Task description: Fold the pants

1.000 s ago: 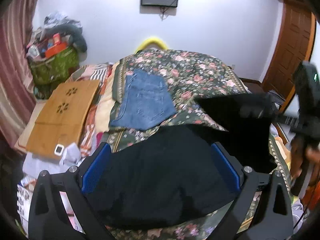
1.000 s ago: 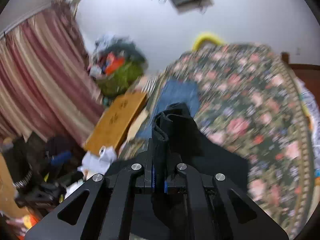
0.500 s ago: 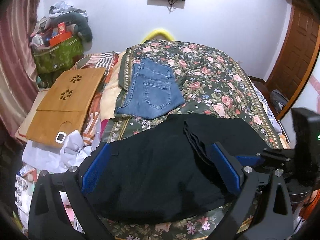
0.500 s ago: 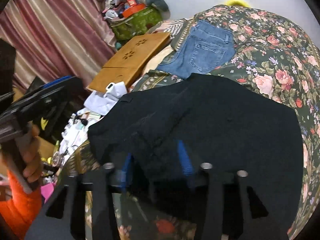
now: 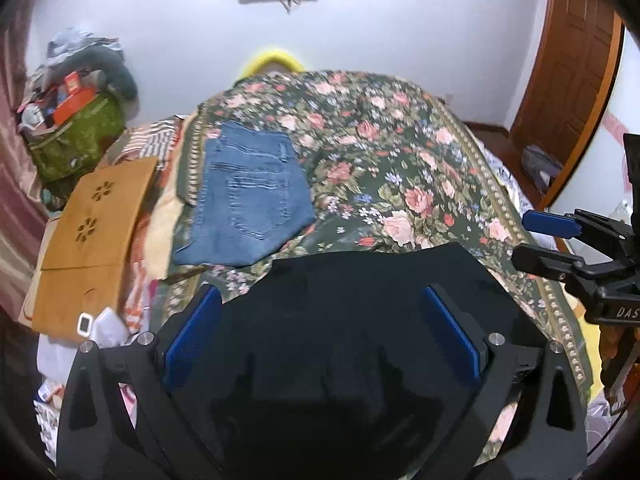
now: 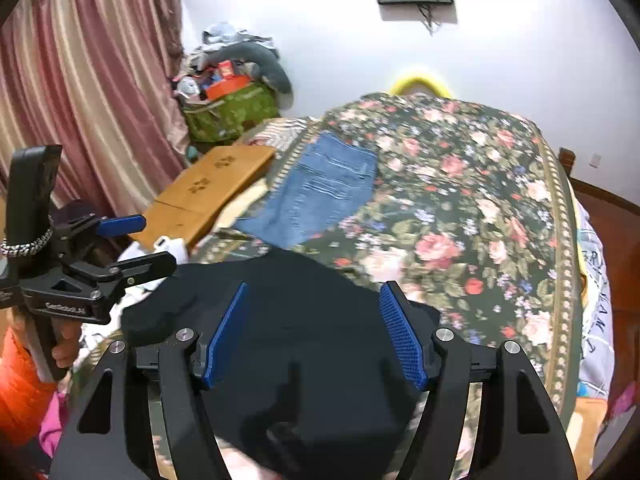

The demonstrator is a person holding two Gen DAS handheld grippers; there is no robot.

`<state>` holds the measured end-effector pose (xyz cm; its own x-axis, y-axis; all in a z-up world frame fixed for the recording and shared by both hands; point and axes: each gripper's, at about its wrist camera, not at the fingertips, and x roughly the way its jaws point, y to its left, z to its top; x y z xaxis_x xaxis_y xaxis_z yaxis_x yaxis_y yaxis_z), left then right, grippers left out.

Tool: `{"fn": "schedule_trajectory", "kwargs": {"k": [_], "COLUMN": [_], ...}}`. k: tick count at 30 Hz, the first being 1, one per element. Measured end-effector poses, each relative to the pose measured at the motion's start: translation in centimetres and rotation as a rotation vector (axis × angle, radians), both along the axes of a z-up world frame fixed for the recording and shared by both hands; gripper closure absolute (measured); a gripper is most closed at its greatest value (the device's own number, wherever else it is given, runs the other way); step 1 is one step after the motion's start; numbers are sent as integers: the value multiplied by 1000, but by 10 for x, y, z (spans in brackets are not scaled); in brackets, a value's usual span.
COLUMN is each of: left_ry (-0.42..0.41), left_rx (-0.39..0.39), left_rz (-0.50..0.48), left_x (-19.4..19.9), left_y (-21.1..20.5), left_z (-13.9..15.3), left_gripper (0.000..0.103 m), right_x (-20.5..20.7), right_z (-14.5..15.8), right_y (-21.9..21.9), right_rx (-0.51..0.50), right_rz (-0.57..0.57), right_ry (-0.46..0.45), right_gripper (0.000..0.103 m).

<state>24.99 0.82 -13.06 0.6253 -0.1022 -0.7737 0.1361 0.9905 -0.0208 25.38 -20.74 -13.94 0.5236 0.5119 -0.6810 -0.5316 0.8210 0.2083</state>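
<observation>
Pants, black, folds lost in darkness, lower edge cut off.
Left gripper and right gripper gape, the right's jaws just widened, nothing pinched; floral bedspread, jeans at eleven o'clock.

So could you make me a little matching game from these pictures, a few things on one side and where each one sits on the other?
Things:
1. black pants
2. blue jeans
3. wooden board
4. green bag

Places:
A. heaped with clutter, by the wall near the curtain
B. folded on the floral bedspread, farther up the bed
C. at the near end of the bed, under both open grippers
D. flat beside the bed's left edge

Pairs: 1-C, 2-B, 3-D, 4-A
</observation>
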Motion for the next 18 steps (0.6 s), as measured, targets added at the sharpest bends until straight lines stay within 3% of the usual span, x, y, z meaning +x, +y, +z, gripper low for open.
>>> {"fn": "schedule_trajectory", "kwargs": {"k": [6,12,18], "left_ry": [95,210,210], "left_rx": [89,207,138], "left_rz": [-42,-72,-31], "left_x": [36,46,34], "left_y": [-29,-39,-22], "left_z": [-43,-96,-95], "left_gripper": [2,2,2], "right_x": [26,29,5], "right_z": [-47,-96,-99], "right_y": [-1,-5,-25], "right_rx": [-60,-164,-141], "right_rz": [19,57,41], "right_ry": [109,218,191], "right_gripper": [39,39,34]}}
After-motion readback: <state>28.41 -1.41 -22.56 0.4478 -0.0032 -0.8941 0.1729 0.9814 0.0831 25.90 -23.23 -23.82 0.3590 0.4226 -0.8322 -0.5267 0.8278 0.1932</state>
